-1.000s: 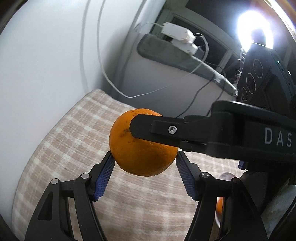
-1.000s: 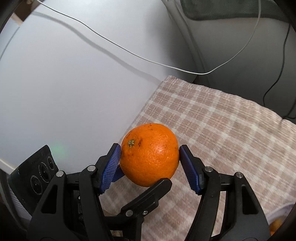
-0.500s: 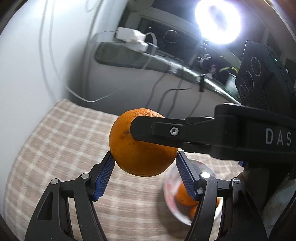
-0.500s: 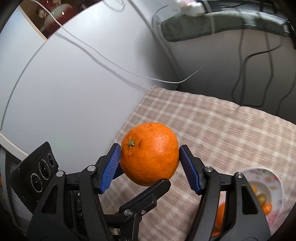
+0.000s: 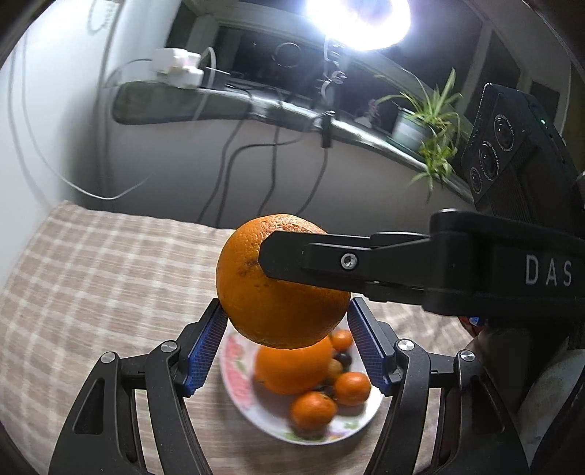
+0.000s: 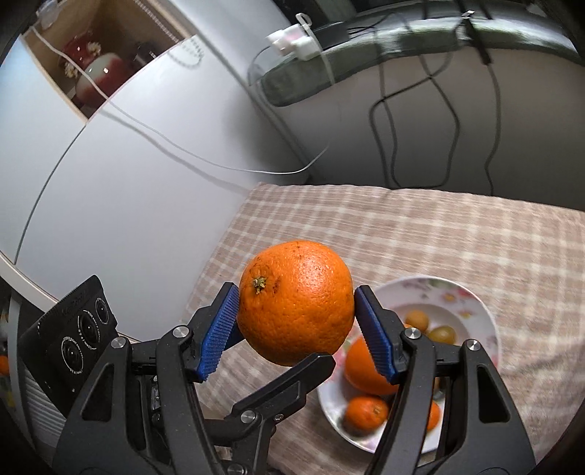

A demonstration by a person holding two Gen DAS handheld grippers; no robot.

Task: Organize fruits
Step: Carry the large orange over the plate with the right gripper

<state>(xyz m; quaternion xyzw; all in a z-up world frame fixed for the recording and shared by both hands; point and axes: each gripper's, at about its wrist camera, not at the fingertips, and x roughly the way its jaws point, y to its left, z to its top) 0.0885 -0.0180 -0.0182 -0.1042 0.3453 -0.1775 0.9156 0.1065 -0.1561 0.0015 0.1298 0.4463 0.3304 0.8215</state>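
A large orange (image 5: pixel 248 292) is held in the air by both grippers at once. My left gripper (image 5: pixel 287 343) is shut on it from below, blue pads on its two sides. My right gripper (image 6: pixel 296 329) is shut on the same orange (image 6: pixel 296 303), its black finger (image 5: pixel 329 261) crossing the fruit in the left wrist view. Below stands a white flowered plate (image 5: pixel 252 413) with another large orange (image 5: pixel 289 365), small mandarins (image 5: pixel 312 409) and grapes. The plate also shows in the right wrist view (image 6: pixel 468 303).
The plate stands on a beige checked tablecloth (image 5: pixel 91 285). A white cabinet wall (image 6: pixel 128 190) is on the left. Cables hang from a sill with a power strip (image 5: pixel 179 67) and a potted plant (image 5: pixel 424 120). A bright lamp (image 5: pixel 358 18) glares above.
Both grippers have swung together to the right with the orange. The plate of fruit, out of view one second ago, now lies right below the orange.
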